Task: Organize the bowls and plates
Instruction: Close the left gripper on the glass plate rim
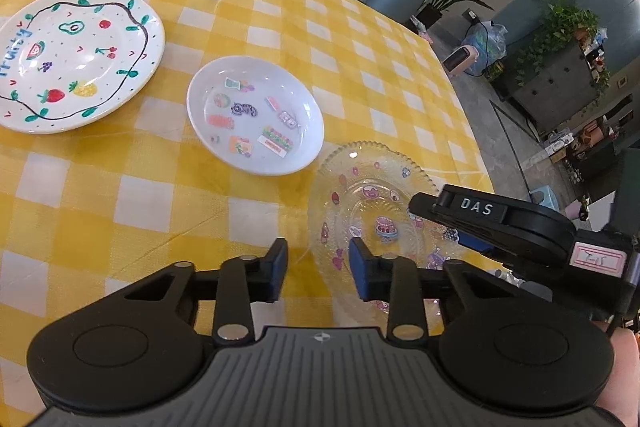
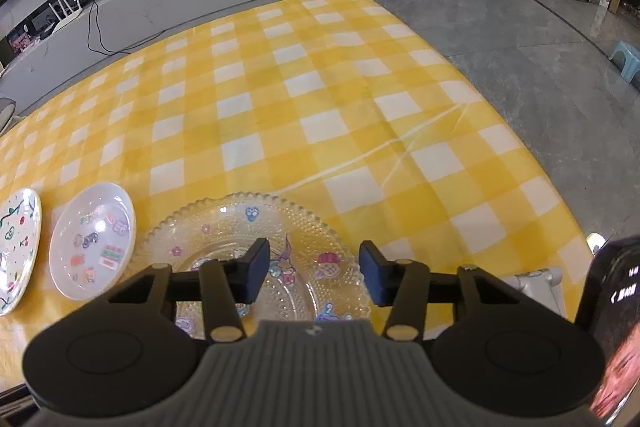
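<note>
Both grippers, left (image 1: 318, 269) and right (image 2: 314, 273), are tilting downward, jaws spread and empty, over the near clear beaded glass plate (image 2: 224, 223).

The surface (image 1: 280, 27) wears a yellow and white checked cloth. At 9 o'clock lies the big round white plate (image 1: 76, 59) with painted fruit, green leaves and a dark wavy line. Beside it is the small white bowl (image 1: 256, 115) with bright little stickers. At 4 o'clock is the clear bumpy glass plate (image 1: 372, 211) with pink and purple cartoon pictures. Each gripper (image 2: 312, 273) is black with dark blue pads.
</note>
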Demonstrator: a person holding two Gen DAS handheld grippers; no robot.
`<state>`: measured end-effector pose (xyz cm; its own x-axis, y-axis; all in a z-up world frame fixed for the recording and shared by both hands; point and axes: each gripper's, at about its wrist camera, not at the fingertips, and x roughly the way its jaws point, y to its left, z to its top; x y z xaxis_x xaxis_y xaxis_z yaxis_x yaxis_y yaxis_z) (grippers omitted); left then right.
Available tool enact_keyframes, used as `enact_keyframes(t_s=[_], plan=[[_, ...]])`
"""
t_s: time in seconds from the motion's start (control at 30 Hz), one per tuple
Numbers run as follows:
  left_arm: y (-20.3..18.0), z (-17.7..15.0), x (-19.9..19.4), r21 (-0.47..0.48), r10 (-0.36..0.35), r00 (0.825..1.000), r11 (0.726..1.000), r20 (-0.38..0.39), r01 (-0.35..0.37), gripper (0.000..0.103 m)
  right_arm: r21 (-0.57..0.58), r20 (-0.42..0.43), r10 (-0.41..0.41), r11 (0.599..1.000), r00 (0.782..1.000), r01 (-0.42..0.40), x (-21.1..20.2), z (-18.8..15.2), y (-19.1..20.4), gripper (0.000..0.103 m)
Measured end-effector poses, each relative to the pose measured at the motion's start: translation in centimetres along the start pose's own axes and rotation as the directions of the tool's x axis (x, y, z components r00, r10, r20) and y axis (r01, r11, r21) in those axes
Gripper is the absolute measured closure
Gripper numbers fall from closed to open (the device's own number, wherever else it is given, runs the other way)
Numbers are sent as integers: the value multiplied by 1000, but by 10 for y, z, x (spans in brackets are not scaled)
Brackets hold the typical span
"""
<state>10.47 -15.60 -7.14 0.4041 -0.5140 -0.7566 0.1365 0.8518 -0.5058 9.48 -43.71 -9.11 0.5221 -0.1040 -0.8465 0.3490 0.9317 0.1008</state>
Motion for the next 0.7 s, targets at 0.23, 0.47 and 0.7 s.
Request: enact_keyframes(t_s=[0.23, 0.47, 0.7], plan=[[10, 0, -6, -3, 43, 999, 999, 7, -43, 80, 2, -41, 69, 998, 997, -69, -7, -7, 5, 69], [30, 7, -18, -14, 95, 995, 995, 30, -95, 83, 95, -110, 227, 971, 968, -217, -14, -18, -4, 74], [39, 11, -26, -30, 116, 992, 993, 39, -115, 84, 58, -101, 226, 974, 969, -221, -14, -19, 6, 71]])
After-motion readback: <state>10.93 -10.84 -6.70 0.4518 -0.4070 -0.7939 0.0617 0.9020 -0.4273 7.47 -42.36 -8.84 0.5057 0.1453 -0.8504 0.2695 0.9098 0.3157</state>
